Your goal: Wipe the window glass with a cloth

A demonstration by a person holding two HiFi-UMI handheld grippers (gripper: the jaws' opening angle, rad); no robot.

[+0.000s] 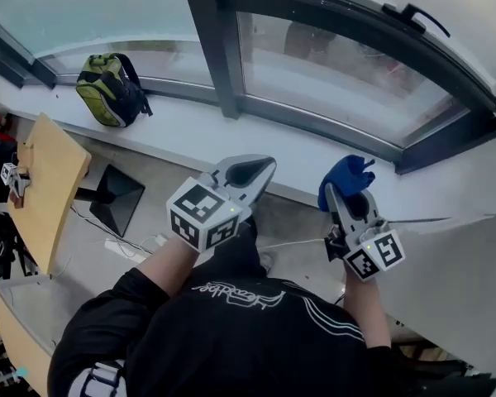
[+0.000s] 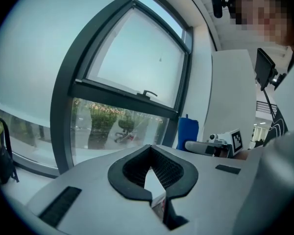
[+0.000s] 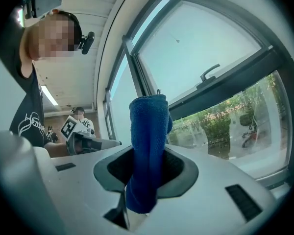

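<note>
Cloth (image 3: 147, 141) pinched upright in my right tool (image 1: 342, 192), centre-right of the head view, short of the window glass (image 1: 331, 81); left tool (image 1: 260, 168) closed, empty. I'd press flat, sweep overlapping strokes.

Head view: camera sits high over the person's chest and faces steeply down. It takes in both forearms, the left gripper (image 1: 250, 172), the right gripper (image 1: 353, 201), the sill (image 1: 190, 131) and the window glass (image 1: 331, 73) beyond.

Left gripper view: camera rides close behind its own jaws, low, tilted up at the window; the right gripper (image 2: 193, 146) shows at right.

Right gripper view: same close seat, also tilted up; the left gripper (image 3: 105, 142) shows at left.

All three views share the window handle (image 1: 413, 15).
</note>
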